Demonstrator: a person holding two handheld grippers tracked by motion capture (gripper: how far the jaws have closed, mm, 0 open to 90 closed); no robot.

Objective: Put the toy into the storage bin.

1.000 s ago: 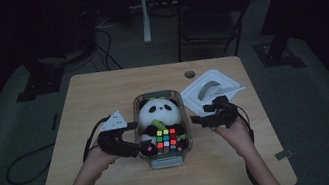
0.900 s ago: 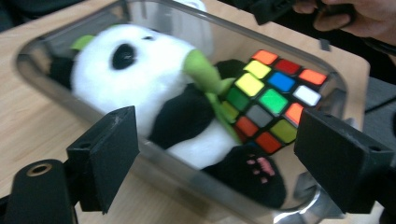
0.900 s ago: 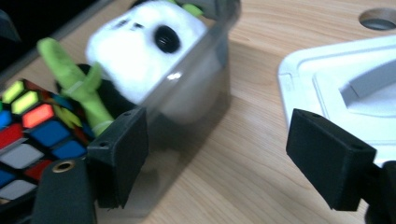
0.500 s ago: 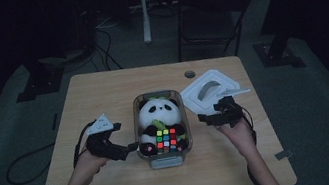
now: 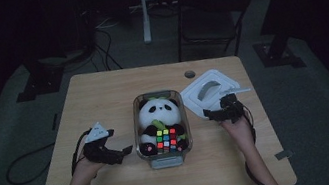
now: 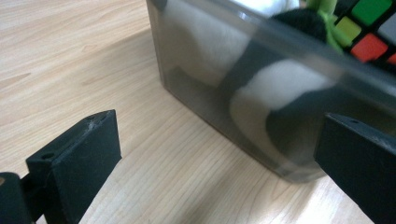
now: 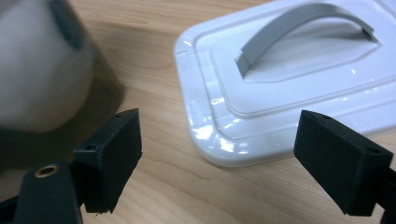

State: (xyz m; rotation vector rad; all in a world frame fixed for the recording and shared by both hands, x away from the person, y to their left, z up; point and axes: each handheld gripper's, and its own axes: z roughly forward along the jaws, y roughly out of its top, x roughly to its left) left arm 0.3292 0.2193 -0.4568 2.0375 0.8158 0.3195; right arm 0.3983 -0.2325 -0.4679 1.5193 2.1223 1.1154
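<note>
From the high view, a clear rectangular plastic container [image 5: 161,128] sat mid-worktop [image 5: 102,98], its long axis running from the person toward the far edge, holding a black-and-white plush panda [image 5: 159,116] with its head at the far end and a multicoloured puzzle cube [image 5: 166,139] at the near end. The left tongs [image 5: 121,155] lay just beside its left wall, the right tongs [image 5: 209,115] between it and a white rectangular lid with a grey arched handle [image 5: 210,92], apart from both. In the left gripper view, the jaws stood wide and empty, the container's wall ahead. In the right gripper view, the jaws likewise gaped empty, framing the lid's near corner [image 7: 224,140]. Fitting the lid likely came next: best grip the handle squarely, then line the lid's long side with the container's.
</note>
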